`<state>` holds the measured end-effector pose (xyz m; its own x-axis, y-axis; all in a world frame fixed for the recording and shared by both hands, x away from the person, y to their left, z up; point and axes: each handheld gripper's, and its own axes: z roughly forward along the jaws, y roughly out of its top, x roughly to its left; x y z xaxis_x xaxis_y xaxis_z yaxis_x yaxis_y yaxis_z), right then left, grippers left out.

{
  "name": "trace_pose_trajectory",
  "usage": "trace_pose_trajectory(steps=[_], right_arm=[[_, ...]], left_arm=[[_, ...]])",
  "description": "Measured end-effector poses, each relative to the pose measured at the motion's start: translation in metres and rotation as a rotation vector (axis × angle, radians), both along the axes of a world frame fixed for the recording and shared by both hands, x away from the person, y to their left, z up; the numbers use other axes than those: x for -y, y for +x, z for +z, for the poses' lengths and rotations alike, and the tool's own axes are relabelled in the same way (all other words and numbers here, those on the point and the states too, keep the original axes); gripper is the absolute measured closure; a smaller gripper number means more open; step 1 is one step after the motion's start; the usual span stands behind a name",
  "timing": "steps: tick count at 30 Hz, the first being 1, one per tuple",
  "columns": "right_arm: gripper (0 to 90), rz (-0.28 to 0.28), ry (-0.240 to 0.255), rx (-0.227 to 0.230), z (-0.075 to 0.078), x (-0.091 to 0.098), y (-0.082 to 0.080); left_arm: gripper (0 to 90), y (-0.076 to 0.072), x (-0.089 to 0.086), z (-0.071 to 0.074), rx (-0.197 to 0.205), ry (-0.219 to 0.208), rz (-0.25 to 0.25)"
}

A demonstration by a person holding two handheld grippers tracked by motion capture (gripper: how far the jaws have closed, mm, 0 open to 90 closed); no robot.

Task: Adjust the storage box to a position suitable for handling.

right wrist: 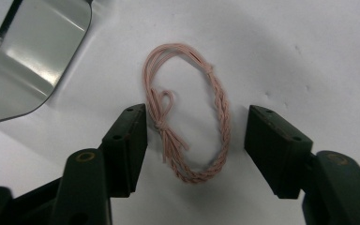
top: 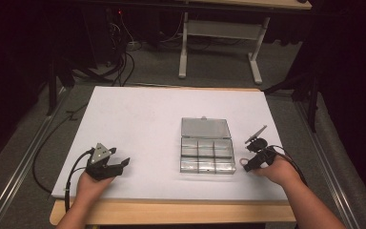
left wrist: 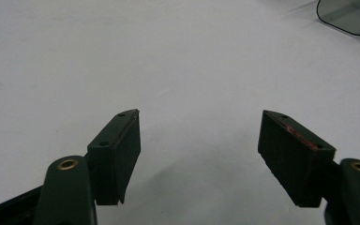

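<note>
Dim room w/ dark floor and a second table's legs behind; work surface is a white sheet on a wood-edged tabletop [top: 138, 119]. Right gripper [right wrist: 194, 136], near the tabletop's right edge toward the front, has its jaws apart, straddling a small loop of pale pink braided thread with a knotted bow [right wrist: 187, 112]; the loop lies flat on the white sheet between the pads, no contact yet that I can see. Loop looks very light, limp, not fragile; it'll likely flop and bunch when lifted and could slip out of a shallow pinch. Best hold prob. across both strands at the loop's near end, or at the bow knot where it's thickest; pads need to reach right down to the sheet. Just left of it sits a clear plastic compartment box with its hinged lid open [top: 206, 145], approx. mid-tabletop, right of centre; whether its cells hold anything I can't tell. Left gripper [top: 119, 164], at the front-left part of the tabletop, has jaws wide apart, nothing between them, bare sheet beneath.
</note>
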<state>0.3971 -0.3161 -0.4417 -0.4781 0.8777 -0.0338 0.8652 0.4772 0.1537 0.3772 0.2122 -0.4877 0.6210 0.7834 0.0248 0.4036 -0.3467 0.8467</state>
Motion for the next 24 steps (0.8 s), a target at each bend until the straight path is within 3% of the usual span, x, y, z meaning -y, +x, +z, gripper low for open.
trace_pose_trajectory(steps=[24], right_arm=[[83.1, 0.040, 0.004, -0.018, 0.0025, -0.0040, 0.0000]], left_arm=[[30.6, 0.0000, 0.0000, 0.0000, 0.000, 0.000, -0.001]])
